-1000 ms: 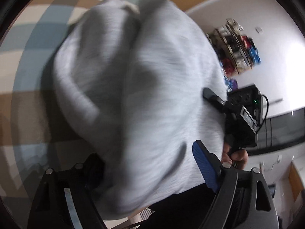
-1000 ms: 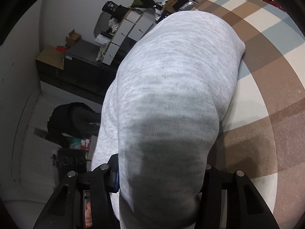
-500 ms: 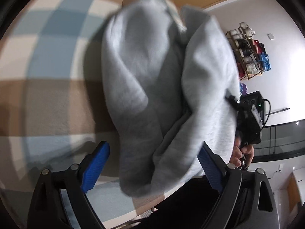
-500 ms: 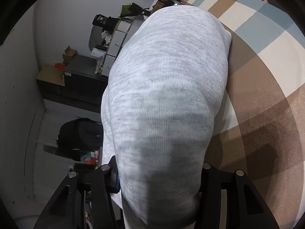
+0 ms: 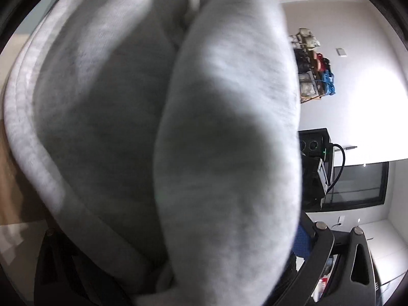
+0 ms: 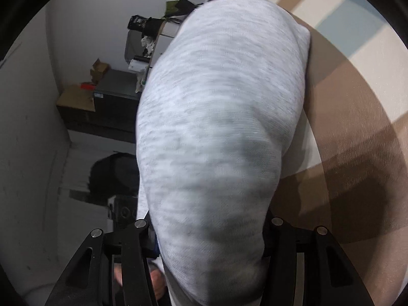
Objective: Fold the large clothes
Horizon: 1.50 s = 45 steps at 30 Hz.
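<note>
A light grey knit garment fills the left wrist view in thick bunched folds. It lies between the fingers of my left gripper, which are wide apart; only the blue pad of the right finger shows. In the right wrist view the same grey garment runs from my right gripper out over the checked surface. The right gripper is shut on the cloth, which hides its fingertips.
The checked surface is brown, cream and pale blue. A shelf rack with goods and a dark cabinet stand at the white wall. A dark cabinet with boxes and a black bag lie beyond the table edge.
The left gripper let go and opened half a second ago, then pushed in close so the garment now fills its view. The right gripper kept its hold and shifted slightly.
</note>
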Available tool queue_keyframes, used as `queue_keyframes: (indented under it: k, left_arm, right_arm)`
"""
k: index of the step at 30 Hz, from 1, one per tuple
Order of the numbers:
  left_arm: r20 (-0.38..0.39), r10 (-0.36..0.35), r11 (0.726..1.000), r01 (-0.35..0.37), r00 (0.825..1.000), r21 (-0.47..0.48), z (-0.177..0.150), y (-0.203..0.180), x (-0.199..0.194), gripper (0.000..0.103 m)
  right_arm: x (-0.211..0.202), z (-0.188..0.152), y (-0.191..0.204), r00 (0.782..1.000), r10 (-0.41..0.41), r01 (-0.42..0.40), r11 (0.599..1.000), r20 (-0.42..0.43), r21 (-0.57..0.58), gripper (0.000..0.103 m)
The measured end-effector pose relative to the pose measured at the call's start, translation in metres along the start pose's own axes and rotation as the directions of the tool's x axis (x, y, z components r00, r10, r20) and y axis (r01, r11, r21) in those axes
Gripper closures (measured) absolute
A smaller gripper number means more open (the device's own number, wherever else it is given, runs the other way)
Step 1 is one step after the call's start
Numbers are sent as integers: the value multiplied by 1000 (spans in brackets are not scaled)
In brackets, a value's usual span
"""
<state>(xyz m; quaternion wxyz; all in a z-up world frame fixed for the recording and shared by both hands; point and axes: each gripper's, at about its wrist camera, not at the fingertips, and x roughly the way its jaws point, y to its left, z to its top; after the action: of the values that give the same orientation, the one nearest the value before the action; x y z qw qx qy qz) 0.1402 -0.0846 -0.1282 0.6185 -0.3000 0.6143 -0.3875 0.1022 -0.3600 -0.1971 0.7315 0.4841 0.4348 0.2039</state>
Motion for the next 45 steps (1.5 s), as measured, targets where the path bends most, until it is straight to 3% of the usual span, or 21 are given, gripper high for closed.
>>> queue_keyframes:
  k: [2,4,7,17,22,25,34,40,45]
  left_arm:
    - [25,12,999,-13,1000,49,-2,-11,-5,9]
    - [51,18,995,-23,999,97,-4,-18,-16,24]
    - [70,7,995,-14,998,103,-2,-19,-25,39]
    - [127,-43,985,21,991,170,-16,-26,-74,40]
    - [179,-47,985,16,983,171,-27,-34,-81,40]
    - [225,-56,986,19,973,166,-39,-21,-108,40]
    - [397,-12,992,-37,918,117,-67,19,-222,40]
    - [497,82,990,-128,864,59,-91,57,-318,40]
    - [550,183,977,-211,815,-12,-100,106,-397,40]
  right_arm:
    - [-3,-1,3,1000,-4,4,1000,14,-12,53]
    - [-6,-3,6,1000,2,-2,1000,29,-15,54]
    - [-14,-7,15,997,48,-46,999,63,-21,56]
    - [-27,-17,40,987,143,-139,989,74,-59,58]
    - [-14,-14,77,989,139,-134,985,43,-112,58]
    - [0,-15,101,990,143,-139,980,19,-145,58]
    - [94,-29,196,973,206,-226,949,-107,-222,58]
    - [192,-53,263,940,264,-310,926,-215,-217,58]
    - [295,-81,307,900,320,-381,908,-297,-176,58]
